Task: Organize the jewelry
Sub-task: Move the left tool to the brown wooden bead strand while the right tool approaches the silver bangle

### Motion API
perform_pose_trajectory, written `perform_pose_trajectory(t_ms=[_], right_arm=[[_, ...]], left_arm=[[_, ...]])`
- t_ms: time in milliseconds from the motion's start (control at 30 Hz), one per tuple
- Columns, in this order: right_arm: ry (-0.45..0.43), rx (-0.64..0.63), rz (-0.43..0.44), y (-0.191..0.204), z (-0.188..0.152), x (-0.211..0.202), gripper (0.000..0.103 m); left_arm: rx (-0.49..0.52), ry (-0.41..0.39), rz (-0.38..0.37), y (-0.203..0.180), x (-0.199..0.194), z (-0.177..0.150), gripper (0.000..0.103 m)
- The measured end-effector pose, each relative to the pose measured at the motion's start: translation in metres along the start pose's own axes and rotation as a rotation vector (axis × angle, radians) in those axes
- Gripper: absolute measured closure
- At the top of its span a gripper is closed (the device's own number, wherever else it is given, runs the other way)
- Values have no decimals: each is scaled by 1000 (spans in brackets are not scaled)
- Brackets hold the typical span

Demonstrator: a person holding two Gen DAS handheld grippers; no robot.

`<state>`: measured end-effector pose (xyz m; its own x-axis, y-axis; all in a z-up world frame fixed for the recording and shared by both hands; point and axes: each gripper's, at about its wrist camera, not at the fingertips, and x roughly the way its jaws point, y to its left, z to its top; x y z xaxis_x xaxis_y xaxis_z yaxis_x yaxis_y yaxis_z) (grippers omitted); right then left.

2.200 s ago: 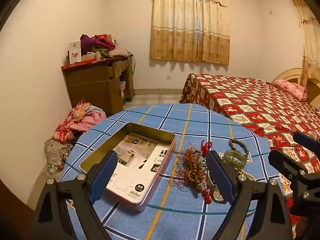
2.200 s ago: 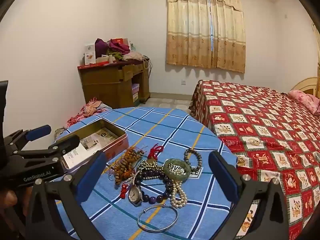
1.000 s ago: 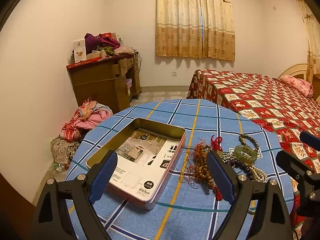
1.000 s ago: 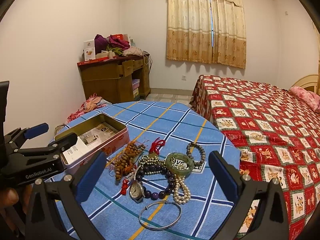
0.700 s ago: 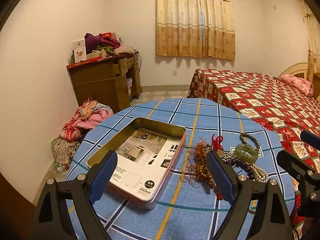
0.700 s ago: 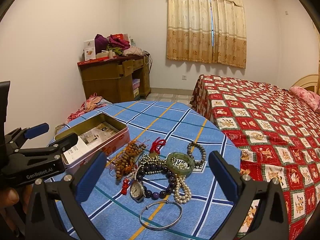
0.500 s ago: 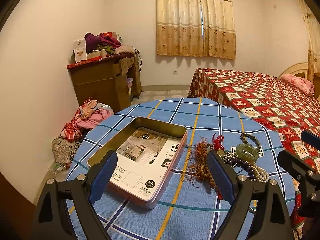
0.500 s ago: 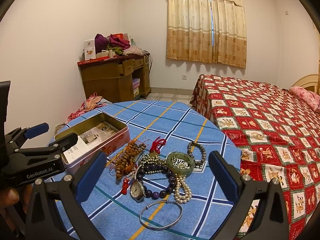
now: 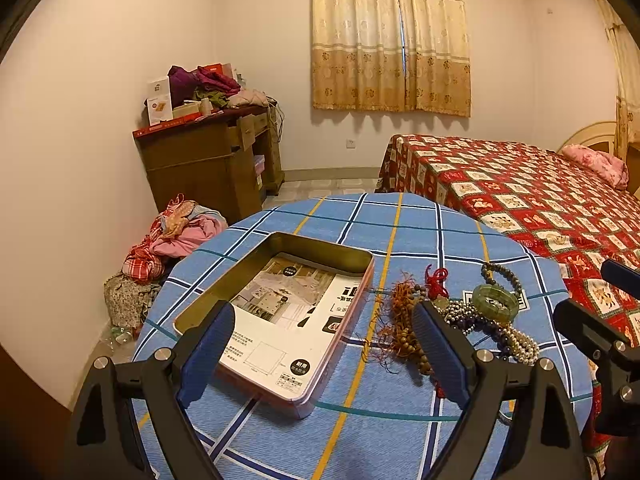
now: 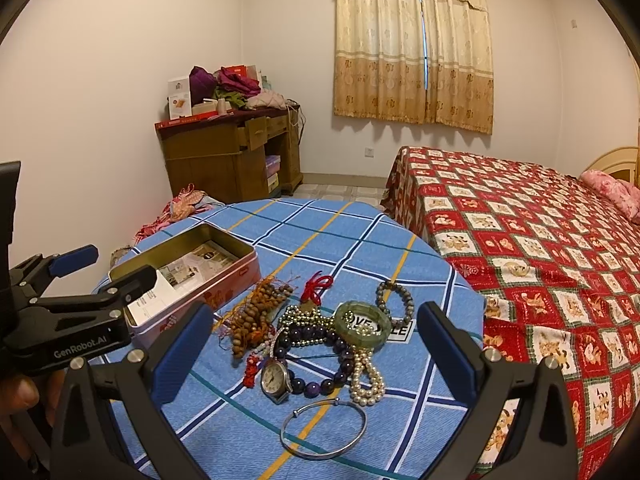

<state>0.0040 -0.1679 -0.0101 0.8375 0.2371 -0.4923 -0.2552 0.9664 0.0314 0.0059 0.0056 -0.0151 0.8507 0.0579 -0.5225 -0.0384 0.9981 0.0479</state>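
A pile of jewelry lies on the round table's blue checked cloth (image 10: 320, 236): brown wooden beads (image 10: 256, 316), a green jade bangle (image 10: 362, 322), a pearl strand (image 10: 366, 380), purple beads (image 10: 316, 384), a watch (image 10: 274, 378), a silver bangle (image 10: 324, 428) and a dark bead bracelet (image 10: 394, 300). An open metal tin (image 9: 276, 320) with a printed sheet inside sits left of the pile. My left gripper (image 9: 320, 354) is open and empty above the tin's near end. My right gripper (image 10: 314, 354) is open and empty above the pile.
A bed with a red patterned cover (image 10: 540, 248) stands right of the table. A wooden desk (image 9: 212, 160) piled with clothes and boxes is by the far wall. Clothes (image 9: 172, 236) lie on the floor left of the table.
Both grippers have drawn back and risen a little since 2.2 s ago, then stayed nearly still. Nothing on the table has moved.
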Motion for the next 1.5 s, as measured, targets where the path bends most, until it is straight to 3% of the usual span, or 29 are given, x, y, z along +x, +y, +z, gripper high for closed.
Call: perform_pose_trajectory(t_ms=[833,1000,1133,1367,1500], right_arm=[[14,4,4,-2,-3,5,0],[18,-8,-29,-8,-8,8,0],[71,-16,-70,-23,-29,16,0],[203,-20,-70,-42,-61,31,33],[217,-22,-49,-40,-66,29,36]], left_arm=[[6,14,2,-3,4,-1,13],[12,54,10,1,13,-8,13],[0,89,10,9,22,-20,13],[8,77,-17,2,25,-27,13],[18,83,-31,-2,28,-30,13]])
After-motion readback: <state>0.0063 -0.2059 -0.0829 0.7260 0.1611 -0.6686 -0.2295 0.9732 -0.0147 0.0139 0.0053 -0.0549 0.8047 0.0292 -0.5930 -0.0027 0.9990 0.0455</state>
